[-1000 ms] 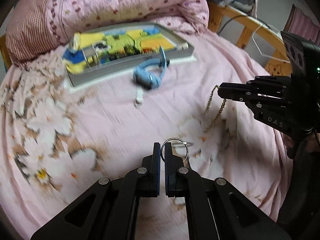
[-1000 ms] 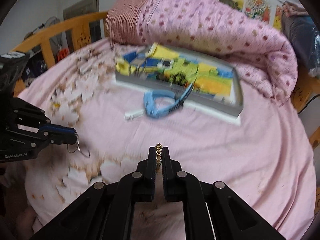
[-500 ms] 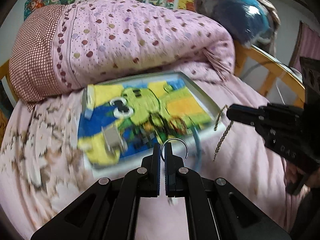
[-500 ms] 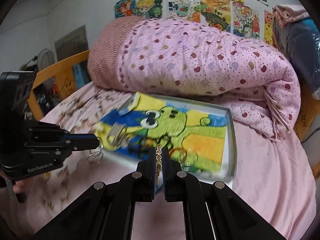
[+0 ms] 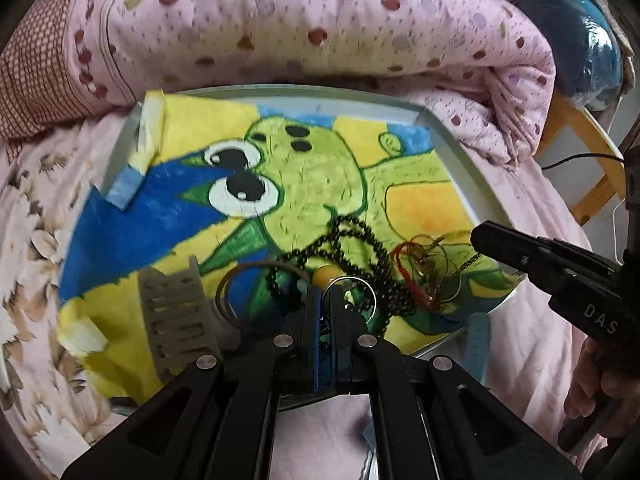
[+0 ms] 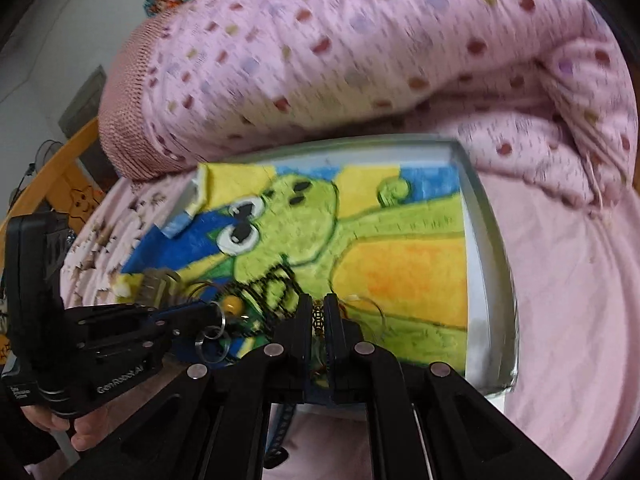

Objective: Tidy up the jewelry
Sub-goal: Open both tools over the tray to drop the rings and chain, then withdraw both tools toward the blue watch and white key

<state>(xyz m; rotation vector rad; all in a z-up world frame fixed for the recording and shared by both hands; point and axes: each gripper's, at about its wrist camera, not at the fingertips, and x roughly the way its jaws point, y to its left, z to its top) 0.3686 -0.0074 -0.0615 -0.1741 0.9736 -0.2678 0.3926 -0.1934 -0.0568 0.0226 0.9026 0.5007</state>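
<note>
A grey tray (image 5: 460,148) lined with a frog-print cloth lies on the bed; it also shows in the right wrist view (image 6: 486,240). My left gripper (image 5: 326,296) is shut on a silver ring (image 5: 352,292) and holds it over the tray's near edge. My right gripper (image 6: 318,308) is shut on a gold chain (image 6: 319,316), over the tray's near right part. In the tray lie a black bead necklace (image 5: 360,240), a red-and-gold tangle of jewelry (image 5: 424,264), a thin bangle (image 5: 232,292) and a grey clip (image 5: 176,304).
A rolled pink dotted quilt (image 5: 304,24) lies right behind the tray. A blue watch strap (image 5: 478,344) lies on the sheet at the tray's near right corner. Wooden bed rails (image 5: 580,148) stand at the right, and at the left in the right wrist view (image 6: 60,168).
Both grippers moved forward from over the pink sheet to over the tray, still holding the ring and the chain. The tray now fills both views.
</note>
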